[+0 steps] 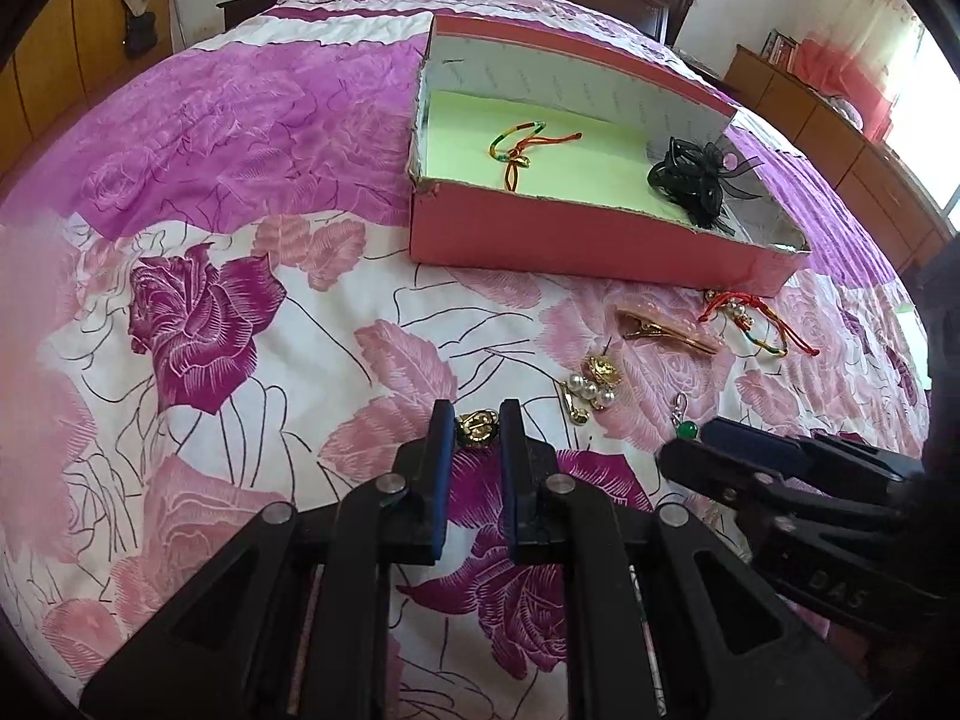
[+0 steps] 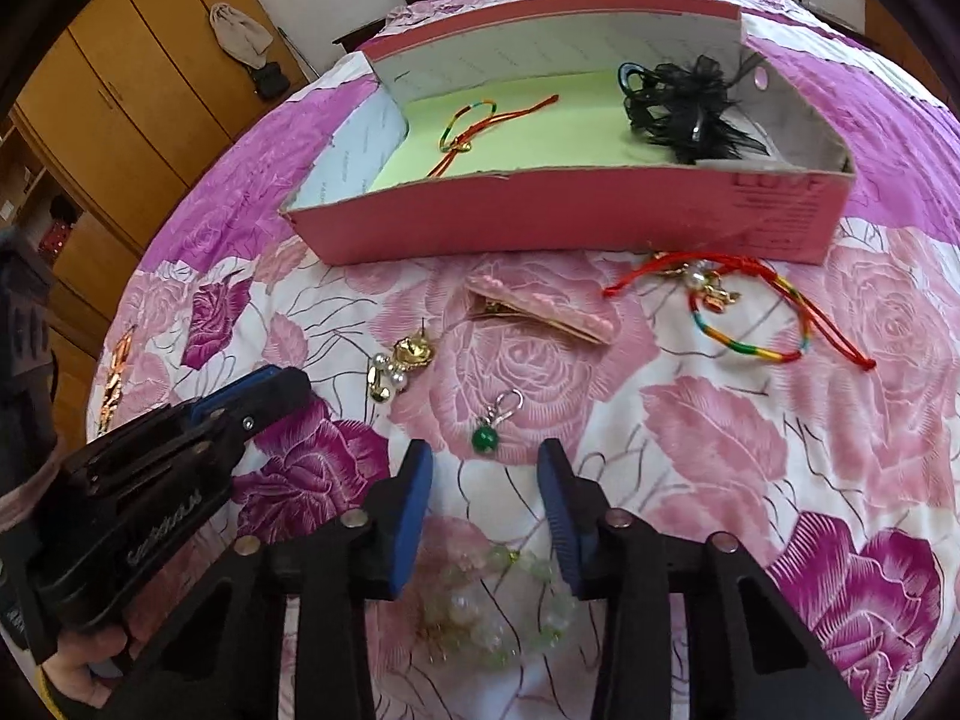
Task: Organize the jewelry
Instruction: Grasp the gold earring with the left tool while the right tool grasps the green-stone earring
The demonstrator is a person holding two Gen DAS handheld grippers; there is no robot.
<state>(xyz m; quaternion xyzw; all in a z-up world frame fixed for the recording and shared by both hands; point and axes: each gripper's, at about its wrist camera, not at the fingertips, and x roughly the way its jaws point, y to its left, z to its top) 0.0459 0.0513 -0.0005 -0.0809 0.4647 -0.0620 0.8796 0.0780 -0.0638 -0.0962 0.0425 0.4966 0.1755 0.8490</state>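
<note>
We hold both grippers low and tilted down, side by side; our left gripper (image 1: pixel 477 420) has its jaws nearly together on a small gold piece (image 1: pixel 476 430), while our right gripper (image 2: pixel 485 468) stands parted, nothing pressed between

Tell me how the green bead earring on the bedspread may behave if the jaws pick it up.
The green bead earring looks small and light. Its round, glossy bead may slip between the pads. The bead hangs from a thin silver hook, so it would probably dangle.

Gold ring (image 1: pixel 476 430) seemingly clamped; green earring (image 2: pixel 486 438) loose.
</note>
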